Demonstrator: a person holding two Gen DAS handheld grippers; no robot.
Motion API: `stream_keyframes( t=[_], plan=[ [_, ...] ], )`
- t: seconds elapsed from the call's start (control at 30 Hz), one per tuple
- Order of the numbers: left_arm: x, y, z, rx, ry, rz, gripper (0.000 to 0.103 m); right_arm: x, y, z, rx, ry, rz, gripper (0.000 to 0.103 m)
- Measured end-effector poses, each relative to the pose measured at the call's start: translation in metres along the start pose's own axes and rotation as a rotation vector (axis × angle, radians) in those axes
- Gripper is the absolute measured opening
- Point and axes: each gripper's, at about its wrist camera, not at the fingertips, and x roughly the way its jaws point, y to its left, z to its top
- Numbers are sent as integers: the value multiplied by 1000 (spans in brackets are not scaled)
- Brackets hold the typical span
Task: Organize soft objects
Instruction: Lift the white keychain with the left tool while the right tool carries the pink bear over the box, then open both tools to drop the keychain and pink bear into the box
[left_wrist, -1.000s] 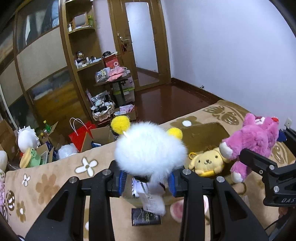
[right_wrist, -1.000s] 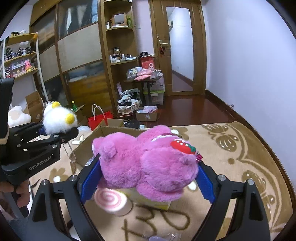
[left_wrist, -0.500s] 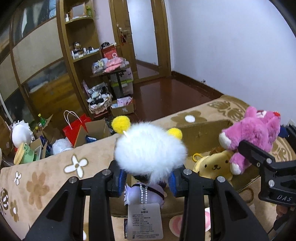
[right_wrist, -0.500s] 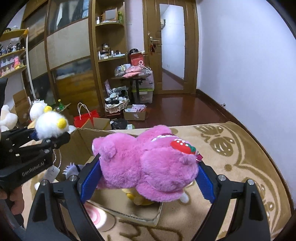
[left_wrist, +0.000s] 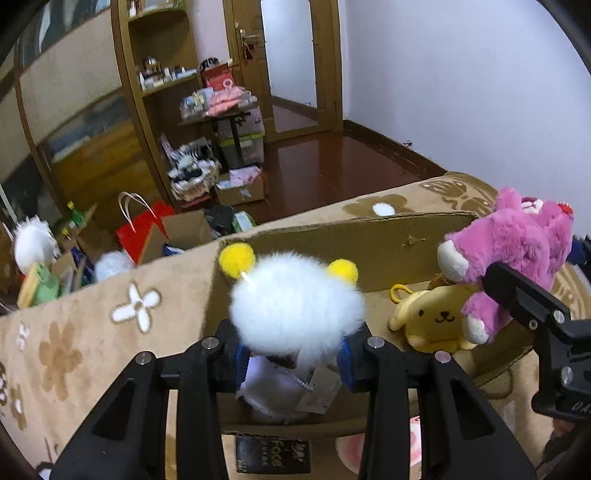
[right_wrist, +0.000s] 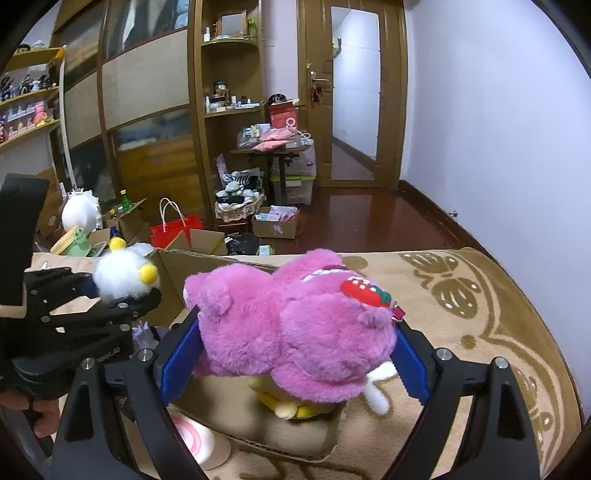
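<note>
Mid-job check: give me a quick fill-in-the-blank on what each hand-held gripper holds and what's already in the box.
1. The left hand-held gripper is shut on a fluffy ____ plush with yellow ears.
2. The right hand-held gripper grips a ____ plush bear.
3. A yellow dog plush lies inside the ____ box.

Missing words: white; pink; cardboard

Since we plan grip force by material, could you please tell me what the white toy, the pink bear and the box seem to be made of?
White toy: long, wispy synthetic fur, matte, with yellow pompoms.
Pink bear: short dense plush, matte, probably polyester.
Box: brown corrugated cardboard, judging by its creased, dull wall.
</note>
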Motion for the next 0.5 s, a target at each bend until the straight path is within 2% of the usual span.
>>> stream_keyframes(
  t=[0.07, 0.17, 0.27, 0.37, 0.5],
  plan=[
    [1, 3, 0, -11, 5, 2, 39, -1, -1, 2, 16, 4, 21, 96],
    [-2, 4, 0, -15, -1, 9, 55, -1, -2, 3, 16, 7, 27, 97],
    [-5, 3, -1, -14, -4, 17, 61, 1, -3, 3, 17, 15, 22, 98],
    [-7, 2, -1, -7, -12, 32, 74, 2, -5, 3, 37, 25, 41, 98],
    [-8, 2, -1, 0, -4, 31, 80, 4, -5, 2, 37, 34, 49, 98]
  ],
)
